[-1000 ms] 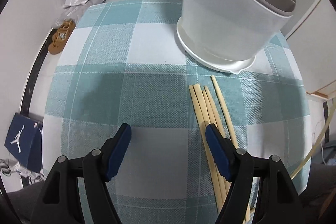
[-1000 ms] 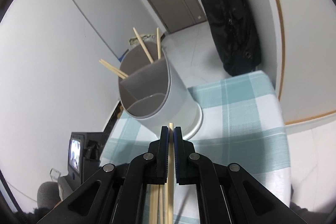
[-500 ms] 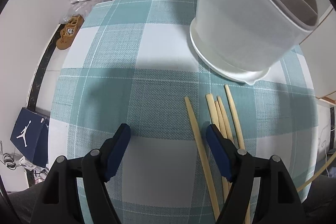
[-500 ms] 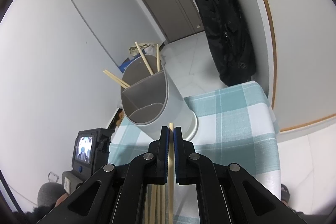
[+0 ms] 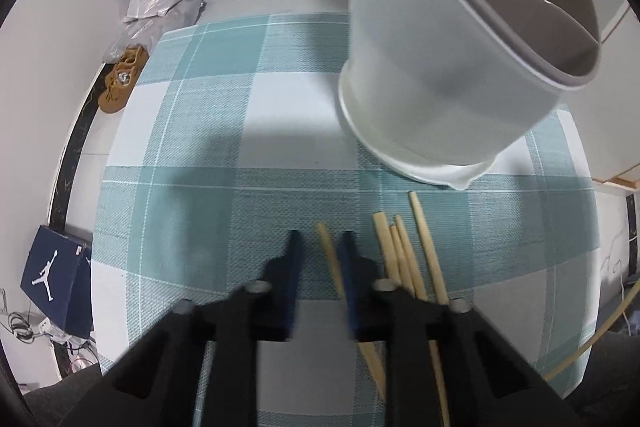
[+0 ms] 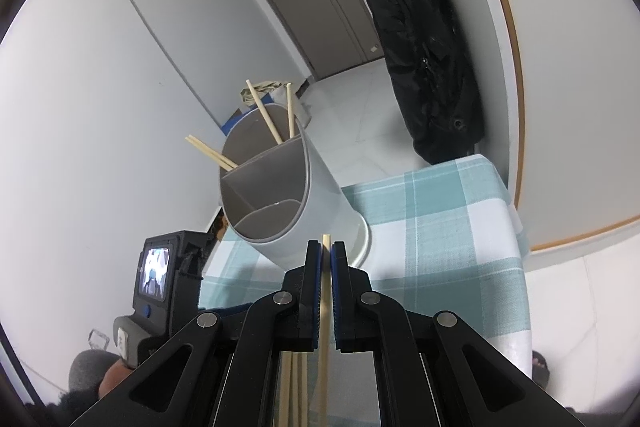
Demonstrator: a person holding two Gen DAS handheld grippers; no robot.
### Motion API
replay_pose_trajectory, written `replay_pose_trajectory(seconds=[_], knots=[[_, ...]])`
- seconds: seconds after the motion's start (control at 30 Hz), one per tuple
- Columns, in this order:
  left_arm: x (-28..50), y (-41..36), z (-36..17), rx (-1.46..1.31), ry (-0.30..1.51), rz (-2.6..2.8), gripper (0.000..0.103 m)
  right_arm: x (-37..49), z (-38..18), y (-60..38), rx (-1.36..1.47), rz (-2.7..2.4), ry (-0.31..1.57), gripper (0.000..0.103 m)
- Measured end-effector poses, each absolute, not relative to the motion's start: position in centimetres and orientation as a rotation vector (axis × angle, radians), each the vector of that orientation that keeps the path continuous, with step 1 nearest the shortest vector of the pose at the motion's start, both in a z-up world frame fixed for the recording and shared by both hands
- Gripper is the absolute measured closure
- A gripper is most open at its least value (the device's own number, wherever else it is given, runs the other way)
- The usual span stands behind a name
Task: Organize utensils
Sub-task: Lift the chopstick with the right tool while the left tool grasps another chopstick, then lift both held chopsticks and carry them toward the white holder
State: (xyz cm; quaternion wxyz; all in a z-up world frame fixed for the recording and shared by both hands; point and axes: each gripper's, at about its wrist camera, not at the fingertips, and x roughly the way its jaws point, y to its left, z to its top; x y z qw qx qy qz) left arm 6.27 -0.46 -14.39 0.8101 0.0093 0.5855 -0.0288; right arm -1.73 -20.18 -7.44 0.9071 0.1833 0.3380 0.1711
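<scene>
Pale wooden chopsticks [image 5: 404,259] lie side by side — seemingly five — before the upright white divided holder [image 5: 444,51].

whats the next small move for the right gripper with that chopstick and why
Probably lift and carry it toward the utensil holder. The right hand-held gripper is shut on one chopstick, its tip pointing at the holder, where other chopsticks already stand in the back compartment. The left hand-held gripper, jaws apart, straddles another chopstick on the tablecloth.
</scene>
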Motion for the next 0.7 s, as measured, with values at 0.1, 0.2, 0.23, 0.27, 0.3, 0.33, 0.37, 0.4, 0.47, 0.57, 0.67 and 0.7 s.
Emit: replay_pose_trajectory(seconds=[0.1,0.2,0.23,0.27,0.3,0.33,0.37,0.4,0.47,0.57,0.67,0.7], knots=[[6.1,-0.4,-14.2,0.011,1.247,-0.053,0.100,-1.7,-7.3,-20.2,0.376,0.350,0.698,0.099],[6.1,-0.1,-14.1,-0.022,1.237,-0.052,0.100,-1.8,-7.1,-20.2,0.375,0.347,0.694,0.099],[6.1,-0.1,-14.0,-0.029,1.232,-0.050,0.100,-1.8,-7.0,-20.3,0.375,0.346,0.693,0.099],[6.1,0.2,-14.0,-0.044,1.226,-0.048,0.100,-1.8,-7.0,-20.3,0.375,0.346,0.692,0.099],[6.1,0.4,-13.8,-0.060,1.217,-0.047,0.100,-1.8,-6.9,-20.3,0.376,0.346,0.691,0.099],[6.0,0.4,-13.6,-0.068,1.208,-0.047,0.101,-1.8,-6.9,-20.3,0.376,0.346,0.689,0.099],[5.9,0.6,-13.2,-0.079,1.184,-0.048,0.101,-1.9,-6.8,-20.2,0.375,0.346,0.684,0.099],[5.7,0.5,-12.9,-0.085,1.170,-0.050,0.101,-1.9,-6.7,-20.2,0.373,0.347,0.682,0.099],[5.2,0.7,-11.7,-0.112,1.120,-0.066,0.101,-2.1,-6.6,-20.1,0.366,0.348,0.672,0.099],[4.1,0.9,-9.8,-0.146,1.031,-0.094,0.101,-2.5,-6.3,-19.9,0.353,0.347,0.656,0.099],[2.6,0.8,-7.7,-0.161,0.942,-0.120,0.101,-2.8,-6.0,-19.6,0.338,0.345,0.641,0.099],[2.1,0.7,-7.2,-0.160,0.917,-0.125,0.101,-3.0,-5.9,-19.4,0.331,0.344,0.634,0.099]])
